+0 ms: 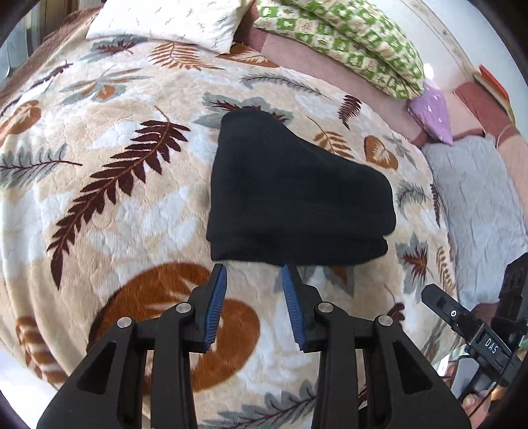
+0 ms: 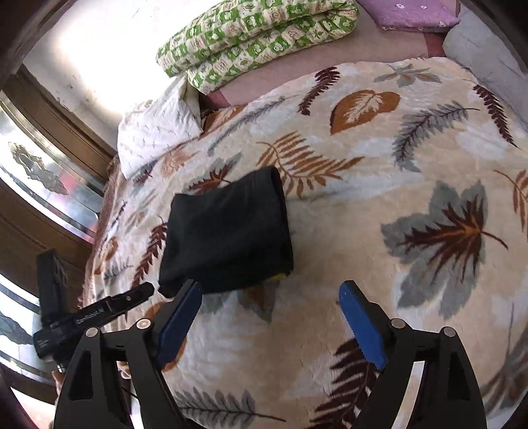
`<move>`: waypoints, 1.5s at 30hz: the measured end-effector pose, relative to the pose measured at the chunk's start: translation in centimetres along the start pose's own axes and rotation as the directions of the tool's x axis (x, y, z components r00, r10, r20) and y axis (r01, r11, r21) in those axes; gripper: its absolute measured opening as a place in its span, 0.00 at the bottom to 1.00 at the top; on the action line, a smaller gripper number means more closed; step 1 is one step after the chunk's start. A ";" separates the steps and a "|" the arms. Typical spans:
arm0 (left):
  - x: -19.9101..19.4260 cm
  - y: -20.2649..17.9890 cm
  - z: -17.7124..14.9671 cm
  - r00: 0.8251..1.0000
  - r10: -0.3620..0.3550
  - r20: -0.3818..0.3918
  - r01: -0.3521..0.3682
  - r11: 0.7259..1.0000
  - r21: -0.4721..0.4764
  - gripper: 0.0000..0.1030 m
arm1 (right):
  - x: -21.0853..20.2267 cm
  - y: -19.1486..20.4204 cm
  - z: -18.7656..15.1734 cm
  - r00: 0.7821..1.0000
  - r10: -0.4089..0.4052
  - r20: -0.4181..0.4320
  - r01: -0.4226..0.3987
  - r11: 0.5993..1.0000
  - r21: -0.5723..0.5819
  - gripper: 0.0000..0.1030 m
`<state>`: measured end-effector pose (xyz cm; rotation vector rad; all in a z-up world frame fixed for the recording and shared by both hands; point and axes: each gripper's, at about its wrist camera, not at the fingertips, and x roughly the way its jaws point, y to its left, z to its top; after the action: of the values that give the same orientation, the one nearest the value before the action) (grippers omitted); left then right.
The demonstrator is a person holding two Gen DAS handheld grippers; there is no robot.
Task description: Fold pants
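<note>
Black pants (image 1: 290, 194) lie folded into a compact bundle on the leaf-patterned blanket (image 1: 115, 204). My left gripper (image 1: 254, 272) is open and empty, its blue-padded fingertips just short of the bundle's near edge. In the right wrist view the folded pants (image 2: 227, 234) lie ahead and left. My right gripper (image 2: 269, 292) is wide open and empty above the blanket (image 2: 379, 214), its left fingertip close to the bundle's near edge. A bit of yellow shows at the bundle's lower right corner.
A white pillow (image 1: 171, 19) and a green patterned quilt (image 1: 346, 36) lie at the head of the bed. A purple cushion (image 1: 432, 112) and grey cloth (image 1: 478, 211) sit at the right. The other gripper shows at each view's edge (image 1: 475, 336) (image 2: 89, 313). A window (image 2: 43, 184) is at the left.
</note>
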<state>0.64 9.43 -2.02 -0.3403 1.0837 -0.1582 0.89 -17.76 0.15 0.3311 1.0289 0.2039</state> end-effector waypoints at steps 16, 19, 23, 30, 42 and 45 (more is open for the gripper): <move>-0.4 -5.8 -5.2 0.988 0.129 0.080 -0.137 0.986 0.095 0.32 | -5.2 -0.3 -6.8 0.962 -0.235 0.140 0.251 0.962 -0.110 0.99; -0.2 -6.7 -5.9 0.980 0.173 0.103 -0.184 0.977 0.109 0.38 | -5.7 -0.3 -7.6 0.954 -0.245 0.175 0.269 0.955 -0.128 0.99; -0.5 -6.9 -6.8 0.963 0.210 0.170 -0.225 0.971 0.077 0.61 | -6.4 -0.7 -8.3 0.938 -0.260 0.230 0.294 0.947 -0.129 0.99; -0.5 -7.5 -7.0 0.947 0.233 0.222 -0.256 0.964 0.077 0.69 | -5.9 -1.6 -8.5 0.935 -0.274 0.226 0.308 0.942 -0.132 0.99; -0.7 -9.7 -6.8 0.922 0.281 0.265 -0.328 0.932 0.153 0.82 | -5.1 -3.0 -8.4 0.936 -0.291 0.198 0.317 0.942 -0.114 0.99; -0.8 -10.0 -7.0 0.914 0.285 0.288 -0.340 0.926 0.162 0.82 | -5.2 -3.1 -8.4 0.935 -0.294 0.198 0.320 0.941 -0.111 0.99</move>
<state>-5.55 -1.00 -0.80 0.0086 0.8385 0.0605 -8.90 -20.84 -0.80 0.0543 0.8694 -0.0369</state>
